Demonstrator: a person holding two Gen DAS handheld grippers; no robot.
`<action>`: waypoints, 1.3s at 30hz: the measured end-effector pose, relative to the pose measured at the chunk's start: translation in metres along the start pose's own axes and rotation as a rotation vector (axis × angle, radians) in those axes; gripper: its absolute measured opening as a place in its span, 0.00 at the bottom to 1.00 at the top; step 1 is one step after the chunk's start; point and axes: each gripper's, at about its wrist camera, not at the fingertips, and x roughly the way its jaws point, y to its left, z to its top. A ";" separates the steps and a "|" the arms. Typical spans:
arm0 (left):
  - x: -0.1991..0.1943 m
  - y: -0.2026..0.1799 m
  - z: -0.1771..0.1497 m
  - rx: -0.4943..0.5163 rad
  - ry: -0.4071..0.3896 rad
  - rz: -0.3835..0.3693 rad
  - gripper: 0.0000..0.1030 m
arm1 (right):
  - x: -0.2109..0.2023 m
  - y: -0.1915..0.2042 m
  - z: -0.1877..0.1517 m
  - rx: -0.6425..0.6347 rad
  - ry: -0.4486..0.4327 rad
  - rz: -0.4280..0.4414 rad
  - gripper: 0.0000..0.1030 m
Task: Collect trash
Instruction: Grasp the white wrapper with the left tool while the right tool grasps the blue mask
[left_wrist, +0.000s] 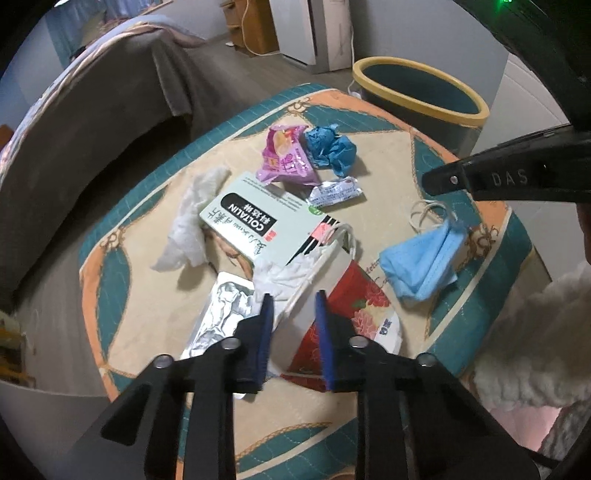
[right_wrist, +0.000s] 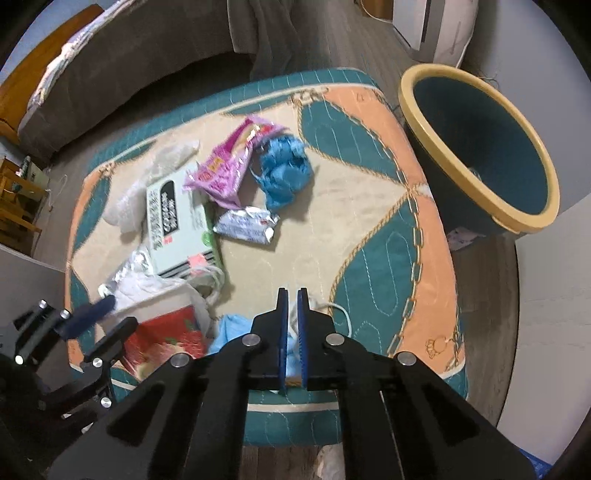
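Trash lies on a quilted mat (left_wrist: 399, 155): a green medicine box (left_wrist: 266, 221), a pink wrapper (left_wrist: 284, 155), crumpled blue paper (left_wrist: 330, 146), a silver packet (left_wrist: 334, 190), white tissue (left_wrist: 188, 221), a foil blister (left_wrist: 221, 314), a white mask (left_wrist: 306, 273), a red pack (left_wrist: 354, 314) and a light blue mask (left_wrist: 424, 266). My left gripper (left_wrist: 293, 301) is open over the white mask and red pack. My right gripper (right_wrist: 292, 295) is nearly shut, above the light blue mask (right_wrist: 231, 332) with its white ear loop (right_wrist: 341, 310) beside the pads; no grip shows.
A dark teal bin with a yellow rim (left_wrist: 421, 92) stands beyond the mat's far right corner; it also shows in the right wrist view (right_wrist: 476, 147). A bed with a brown blanket (left_wrist: 92, 140) lies to the left. White cabinets (left_wrist: 314, 29) stand at the back wall.
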 end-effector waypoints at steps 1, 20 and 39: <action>-0.001 0.001 0.000 -0.003 -0.005 -0.003 0.10 | -0.001 -0.001 0.001 0.003 -0.003 0.003 0.03; -0.032 0.048 0.011 -0.152 -0.111 0.085 0.04 | 0.029 -0.024 -0.009 0.143 0.131 0.021 0.22; -0.067 0.092 0.030 -0.326 -0.257 0.054 0.01 | -0.082 -0.002 0.065 -0.005 -0.194 0.046 0.02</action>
